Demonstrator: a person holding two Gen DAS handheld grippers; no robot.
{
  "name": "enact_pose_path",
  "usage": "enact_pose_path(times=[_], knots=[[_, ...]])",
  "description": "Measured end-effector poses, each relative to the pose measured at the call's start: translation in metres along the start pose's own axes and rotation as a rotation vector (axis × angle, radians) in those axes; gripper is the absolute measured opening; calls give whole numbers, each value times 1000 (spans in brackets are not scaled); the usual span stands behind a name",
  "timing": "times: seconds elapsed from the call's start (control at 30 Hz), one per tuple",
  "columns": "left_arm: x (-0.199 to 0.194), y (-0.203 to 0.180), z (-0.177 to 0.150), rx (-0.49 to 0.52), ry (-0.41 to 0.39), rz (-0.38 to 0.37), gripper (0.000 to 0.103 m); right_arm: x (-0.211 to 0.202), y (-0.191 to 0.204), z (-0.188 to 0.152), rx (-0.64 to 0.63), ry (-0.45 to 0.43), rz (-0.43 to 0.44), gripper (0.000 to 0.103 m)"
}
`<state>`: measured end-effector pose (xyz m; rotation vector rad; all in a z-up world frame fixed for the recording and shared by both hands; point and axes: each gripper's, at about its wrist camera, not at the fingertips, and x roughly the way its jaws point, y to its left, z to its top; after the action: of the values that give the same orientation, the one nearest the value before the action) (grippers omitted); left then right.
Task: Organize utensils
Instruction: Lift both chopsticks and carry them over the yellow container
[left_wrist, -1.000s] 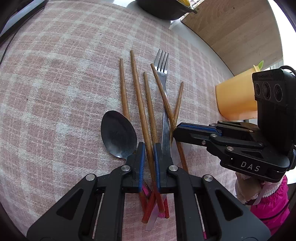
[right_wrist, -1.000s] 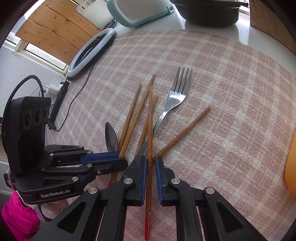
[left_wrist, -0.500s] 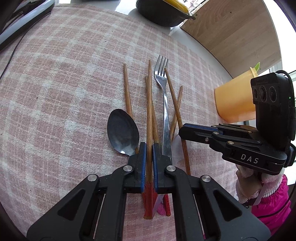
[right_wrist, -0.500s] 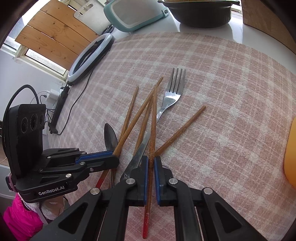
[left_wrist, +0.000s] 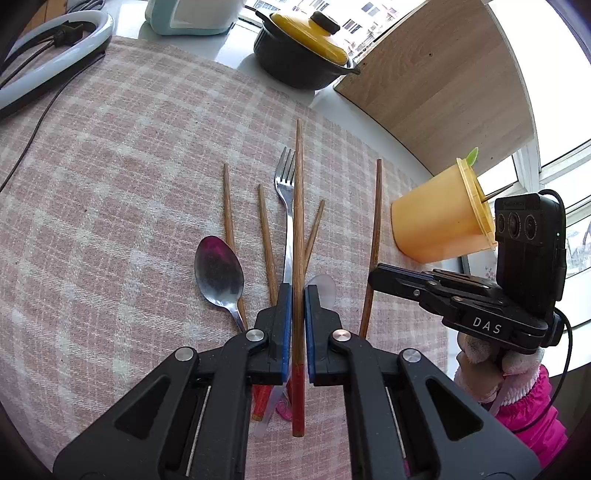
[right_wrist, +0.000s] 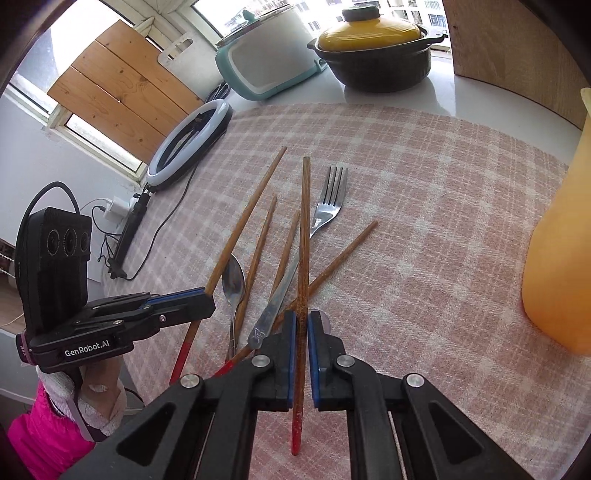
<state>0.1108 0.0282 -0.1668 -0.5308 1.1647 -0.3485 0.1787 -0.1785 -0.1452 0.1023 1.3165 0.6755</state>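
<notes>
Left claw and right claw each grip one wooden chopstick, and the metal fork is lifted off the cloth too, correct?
Not the metal fork: the right wrist view shows it lying on the pink checked cloth. The left claw and right claw each grip a wooden chopstick.

Black plastic two-finger grippers (left_wrist: 294, 314) (right_wrist: 301, 350): blue-lined pads, silver screws, white "DAS" and "GenRobot.AI" lettering; bright pink sleeve (left_wrist: 532, 413), pale fleece cuffs.

I see matt wooden chopsticks (left_wrist: 298, 206) with red-lacquered ends, a glossy steel fork (left_wrist: 286, 206) and spoon (left_wrist: 218, 271), on rough woven checked cloth (left_wrist: 110, 184).
</notes>
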Motion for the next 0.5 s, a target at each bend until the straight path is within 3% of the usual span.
enact_pose_path(times=[0.5], knots=[[-20, -64, 15, 84, -87, -66, 4, -85, -1, -20, 2, -203, -15, 3]])
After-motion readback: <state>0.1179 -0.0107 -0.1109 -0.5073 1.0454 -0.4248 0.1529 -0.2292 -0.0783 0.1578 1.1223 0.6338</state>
